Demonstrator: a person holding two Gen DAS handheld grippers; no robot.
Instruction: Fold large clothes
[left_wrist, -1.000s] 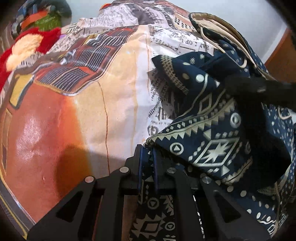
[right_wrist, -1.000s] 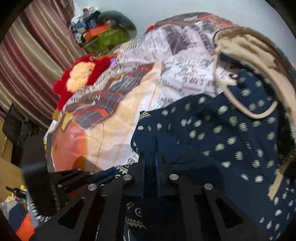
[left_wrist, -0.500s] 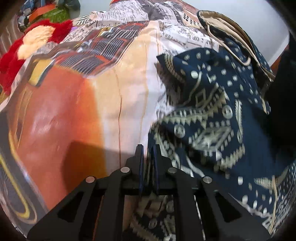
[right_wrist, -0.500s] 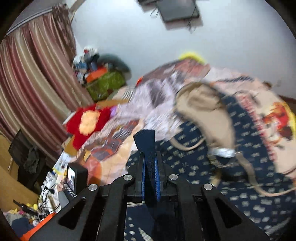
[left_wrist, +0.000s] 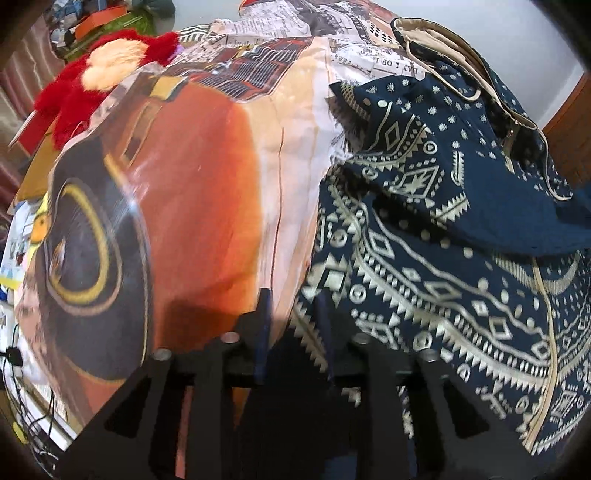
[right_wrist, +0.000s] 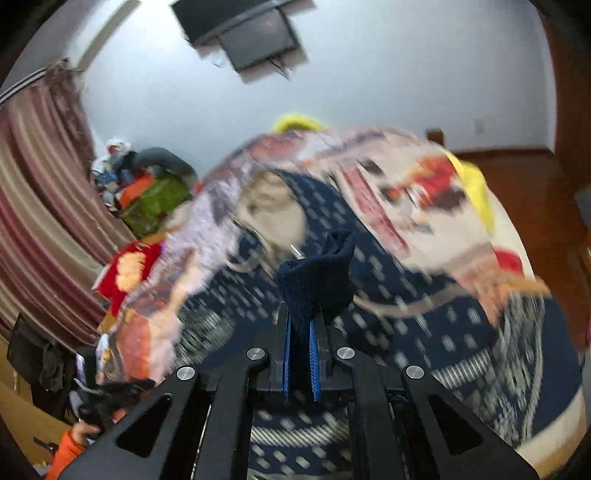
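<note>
While left fingers (left_wrist: 291, 314) are opening, right fingers (right_wrist: 300, 325) pinch navy garment (right_wrist: 314, 280)

I am viewing a pale wall (right_wrist: 388, 74) carrying a dark mounted screen (right_wrist: 258, 37). Striped curtains (right_wrist: 33, 206) are hanging alongside it, and a wooden floor (right_wrist: 524, 192) is showing beyond the bed (left_wrist: 207, 177).

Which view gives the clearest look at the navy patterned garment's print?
The left wrist view: the navy patterned garment lies sharp there, its cream geometric bands readable across the bedspread. The right wrist view smears it with motion blur; only the ribbed edge pinched in the right gripper is crisp.
</note>
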